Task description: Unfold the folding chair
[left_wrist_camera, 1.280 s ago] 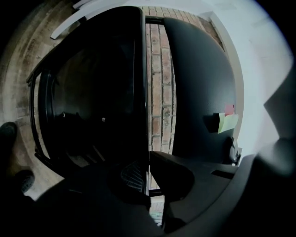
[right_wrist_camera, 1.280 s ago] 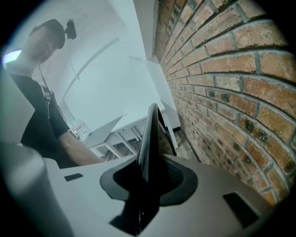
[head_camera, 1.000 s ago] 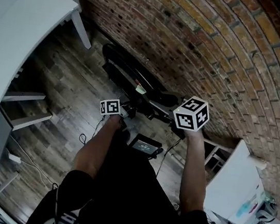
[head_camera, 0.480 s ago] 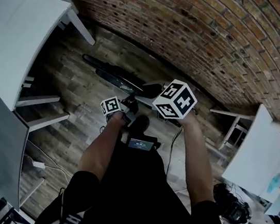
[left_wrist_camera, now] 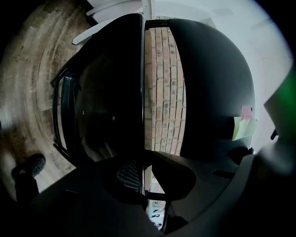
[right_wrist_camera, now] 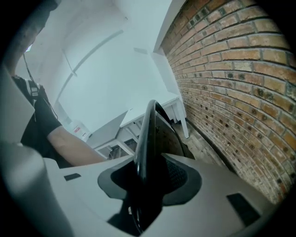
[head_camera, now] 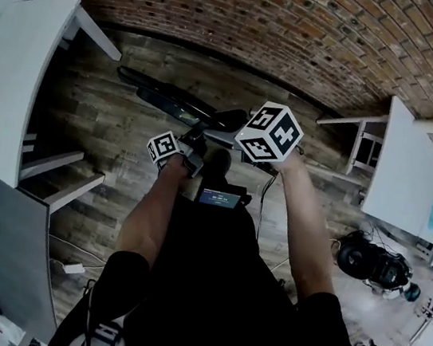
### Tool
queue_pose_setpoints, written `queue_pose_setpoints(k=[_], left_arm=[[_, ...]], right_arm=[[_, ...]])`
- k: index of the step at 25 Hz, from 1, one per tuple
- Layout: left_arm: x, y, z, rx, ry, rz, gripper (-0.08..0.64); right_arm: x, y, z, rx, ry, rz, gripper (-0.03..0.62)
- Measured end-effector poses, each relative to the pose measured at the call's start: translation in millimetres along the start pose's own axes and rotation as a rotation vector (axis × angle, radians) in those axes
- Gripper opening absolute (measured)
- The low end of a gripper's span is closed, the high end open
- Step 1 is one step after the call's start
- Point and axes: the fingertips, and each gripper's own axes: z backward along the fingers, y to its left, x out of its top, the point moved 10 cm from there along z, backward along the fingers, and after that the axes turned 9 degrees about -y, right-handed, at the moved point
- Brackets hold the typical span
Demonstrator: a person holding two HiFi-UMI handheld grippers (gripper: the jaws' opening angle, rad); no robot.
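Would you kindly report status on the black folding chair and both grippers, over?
Left gripper shut on black folding chair, thin edge. Right gripper on its frame tube, jaws just opened wider. Chair not unfolded. Brick wall ahead, white table right.

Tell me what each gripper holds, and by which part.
Both grip the black folding chair: the left gripper is shut on a thin panel edge, the right gripper on its rounded frame tube, its fingers having just opened a little wider.

Folding chair [head_camera: 180,106] sits ahead of the person, lengthwise along the brick wall [head_camera: 263,22] behind it, with the floor [head_camera: 99,151] beneath. Left bench [head_camera: 14,73] stands beside it; right bench [head_camera: 409,181] well apart, against the wall
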Motion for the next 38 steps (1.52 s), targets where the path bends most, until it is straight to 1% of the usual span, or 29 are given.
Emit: queue_pose_setpoints(k=[4,7,11,17,24,28,31,34,38], left_arm=[[2.3,6.0,28.1,0.002,0.058,0.015,0.044],[3.9,9.9,43.4,-0.001,0.097,0.017,0.046],[-6.2,13.9,67.5,0.037,0.141,0.024,0.055],[-17.4,14.2,85.0,0.063,0.158,0.012,0.060],[-34.1,8.8,100.0,0.095,0.175,-0.027,0.060],[-60.5,6.6,114.1,0.102,0.167,-0.028,0.060],[-78.2,7.0,125.2,0.094,0.138,-0.027,0.060],[-94.1,9.2,135.5,0.088,0.106,-0.008,0.060],[-104.9,12.0,147.0,0.096,0.067,0.011,0.061]], right_arm=[[-12.2,31.5,-14.9,-0.050,-0.023,-0.042,0.143],[-20.4,52.4,-23.2,-0.086,-0.040,-0.057,0.144],[-39.0,81.9,-31.4,-0.121,-0.057,-0.098,0.147],[-53.8,106.6,-30.6,-0.162,-0.088,-0.138,0.149],[-67.8,120.1,-16.6,-0.216,-0.149,-0.215,0.150],[-84.7,136.5,-0.8,-0.214,-0.155,-0.258,0.150],[-98.3,149.6,9.0,-0.211,-0.166,-0.270,0.150],[-110.0,160.6,13.8,-0.214,-0.170,-0.280,0.152],[-118.6,171.3,14.2,-0.221,-0.172,-0.280,0.152]])
